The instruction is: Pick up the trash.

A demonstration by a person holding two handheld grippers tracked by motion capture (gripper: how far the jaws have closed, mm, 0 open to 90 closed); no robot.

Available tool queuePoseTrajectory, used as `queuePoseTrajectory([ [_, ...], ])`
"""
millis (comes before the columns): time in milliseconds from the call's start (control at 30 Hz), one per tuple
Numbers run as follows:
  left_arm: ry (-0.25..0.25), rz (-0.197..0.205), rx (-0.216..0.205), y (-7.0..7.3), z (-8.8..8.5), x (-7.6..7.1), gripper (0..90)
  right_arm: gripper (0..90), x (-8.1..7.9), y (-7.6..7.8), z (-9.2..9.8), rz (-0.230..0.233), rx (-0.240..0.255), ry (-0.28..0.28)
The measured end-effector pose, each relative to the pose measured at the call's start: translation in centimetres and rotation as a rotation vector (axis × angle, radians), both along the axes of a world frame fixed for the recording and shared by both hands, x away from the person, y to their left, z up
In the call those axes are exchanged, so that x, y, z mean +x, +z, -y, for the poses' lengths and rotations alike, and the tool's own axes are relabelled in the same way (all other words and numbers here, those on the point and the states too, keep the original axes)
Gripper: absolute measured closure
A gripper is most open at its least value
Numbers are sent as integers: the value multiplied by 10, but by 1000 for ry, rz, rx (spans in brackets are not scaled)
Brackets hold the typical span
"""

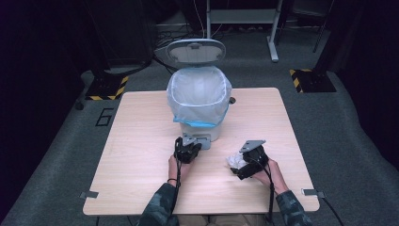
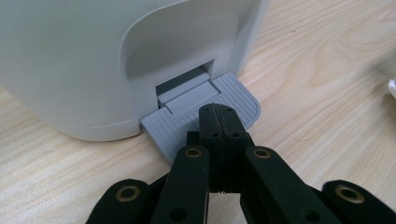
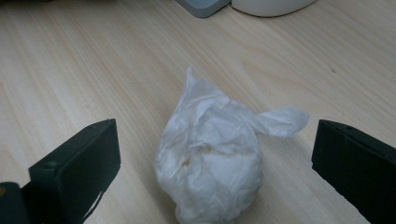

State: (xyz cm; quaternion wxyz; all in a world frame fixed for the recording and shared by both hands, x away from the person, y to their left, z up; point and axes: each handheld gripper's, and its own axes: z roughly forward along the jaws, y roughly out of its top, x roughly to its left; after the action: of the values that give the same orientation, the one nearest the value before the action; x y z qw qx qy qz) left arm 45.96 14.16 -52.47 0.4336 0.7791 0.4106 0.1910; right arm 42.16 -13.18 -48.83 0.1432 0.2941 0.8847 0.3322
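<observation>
Both forearms enter from the near edge of the table (image 1: 141,141); my left gripper (image 2: 218,116) has its jaws pressed together, tips resting on the grey ribbed pedal (image 2: 233,95) of the white bin (image 1: 200,101), whose lid (image 1: 196,51) stands open over a pale liner; my right gripper (image 3: 210,154) is spread wide, jaws either side of the crumpled tissue (image 3: 212,158), not touching it. I judge the step is grasping the wad: lower squarely, close on its bulk rather than the loose tail, and hold the pedal down. It looks white, soft, loosely balled, lying on the wood to the right of the bin.
</observation>
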Motion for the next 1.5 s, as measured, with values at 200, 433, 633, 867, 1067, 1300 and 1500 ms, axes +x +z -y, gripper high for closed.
queuePoseTrajectory([
  [200, -4, -5, -16, 0, -1, 1, 900, 33, 8, -7, -7, -32, -8, 4],
  [433, -5, -10, -3, 0, -2, 1, 900, 166, 13, -15, -13, -69, -9, 1],
  [633, -4, -5, -17, 0, -1, 1, 900, 309, 13, -18, -15, -74, -29, -6],
  [867, -2, -7, -13, 0, 0, 0, 900, 512, 13, -20, -12, -90, -13, -33],
  [1067, -2, -7, -12, 0, -1, 0, 900, 598, 12, -20, -8, -93, 4, -60],
  [1300, 0, -4, -8, 0, 0, 0, 900, 682, 12, -21, -3, -89, 21, -79],
  [1500, 0, -1, -5, 0, 0, 0, 900, 684, 11, -17, 0, -85, 47, -84],
])
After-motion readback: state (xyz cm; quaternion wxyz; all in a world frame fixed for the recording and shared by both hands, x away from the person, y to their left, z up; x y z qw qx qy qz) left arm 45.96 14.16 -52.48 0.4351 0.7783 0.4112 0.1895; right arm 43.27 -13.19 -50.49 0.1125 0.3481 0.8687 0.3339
